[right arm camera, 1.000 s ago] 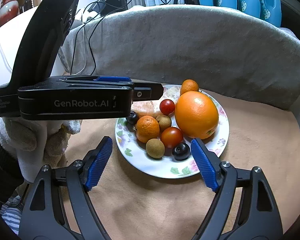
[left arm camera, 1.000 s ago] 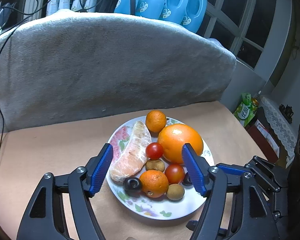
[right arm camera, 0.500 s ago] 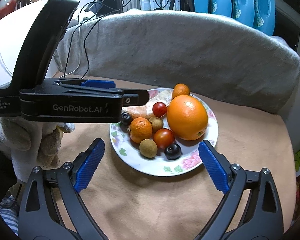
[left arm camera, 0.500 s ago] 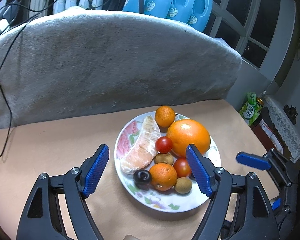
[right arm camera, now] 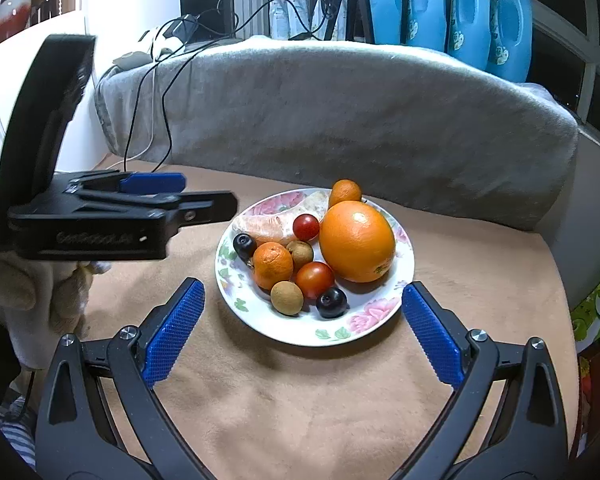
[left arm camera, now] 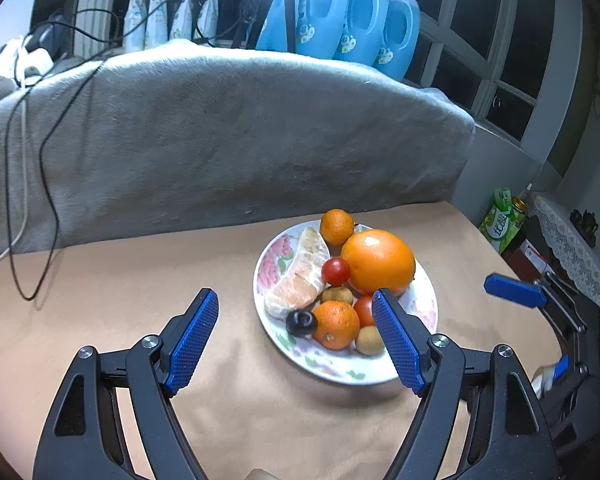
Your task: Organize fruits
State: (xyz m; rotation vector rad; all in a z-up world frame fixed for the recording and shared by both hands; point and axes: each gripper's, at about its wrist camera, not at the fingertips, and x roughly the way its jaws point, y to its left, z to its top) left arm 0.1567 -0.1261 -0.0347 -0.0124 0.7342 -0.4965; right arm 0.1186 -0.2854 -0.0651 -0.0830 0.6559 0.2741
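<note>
While you hold both tools above the tan cloth-covered table (right arm camera: 340,408), the round white plate with a pink flower pattern (right arm camera: 364,326) lies on it in front of the grey blanket-covered backrest (right arm camera: 360,120) and carries all the fruit. On the plate you have a large round orange (right arm camera: 357,241), a peeled pomelo segment (left arm camera: 300,280), two small mandarins, one at the far rim (right arm camera: 345,192) and one nearer (right arm camera: 272,265), two red cherry tomatoes (right arm camera: 306,227) (right arm camera: 315,279), two brown longans (right arm camera: 287,298) (right arm camera: 300,253) and two dark round berries (right arm camera: 331,303) (right arm camera: 244,245). The fruits lie close together, many touching.

Your right gripper (right arm camera: 302,334) has just been opening its jaws; they stand very wide, released, with the near rim of the plate between the blue pads, and they touch nothing. Your left gripper (left arm camera: 296,338) has also been opening; it is released and holds nothing, its right pad hangs over the near right part of the plate. In the right wrist view it is seen from the side, left of the plate, in a white-gloved hand (right arm camera: 24,300).
</note>
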